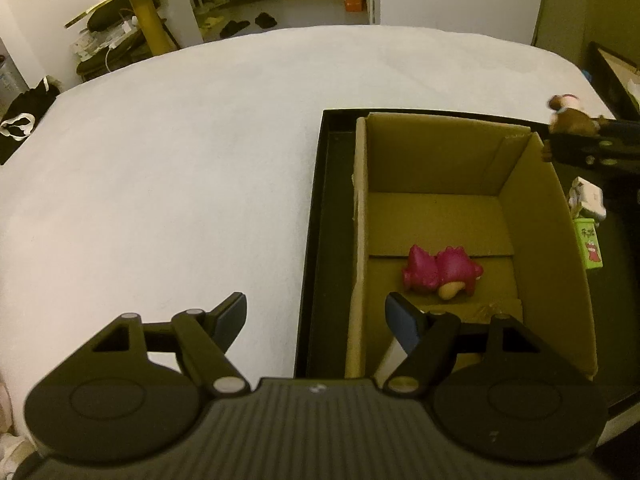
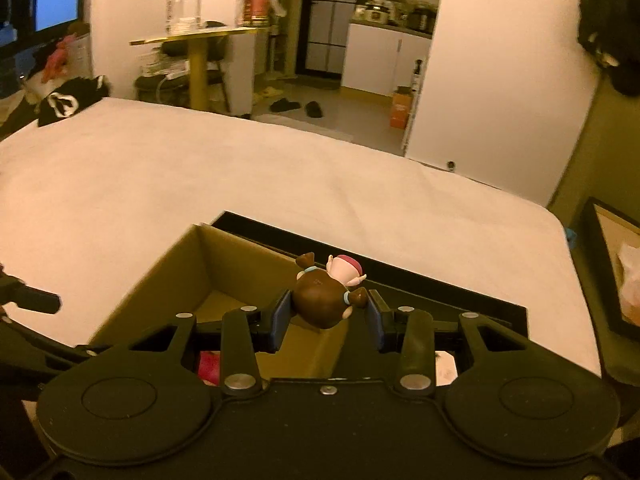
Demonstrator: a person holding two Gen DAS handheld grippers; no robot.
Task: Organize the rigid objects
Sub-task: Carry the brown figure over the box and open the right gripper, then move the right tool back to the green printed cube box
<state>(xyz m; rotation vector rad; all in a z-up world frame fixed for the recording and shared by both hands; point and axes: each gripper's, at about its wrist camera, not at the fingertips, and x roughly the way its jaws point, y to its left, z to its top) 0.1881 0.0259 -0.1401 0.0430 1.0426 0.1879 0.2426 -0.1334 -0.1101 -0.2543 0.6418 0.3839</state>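
right gripper clamps brown figurine by its round belly over cardboard box | left gripper spread, empty | toy looks light, hard, slippery; pink figurine lies inside

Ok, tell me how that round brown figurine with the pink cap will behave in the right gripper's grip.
The brown figurine looks like hard, glossy plastic, so probably stiff and light. The right gripper pinches its rounded belly, so it may slip or swivel between the flat pads. Released, it would likely roll inside the cardboard box.
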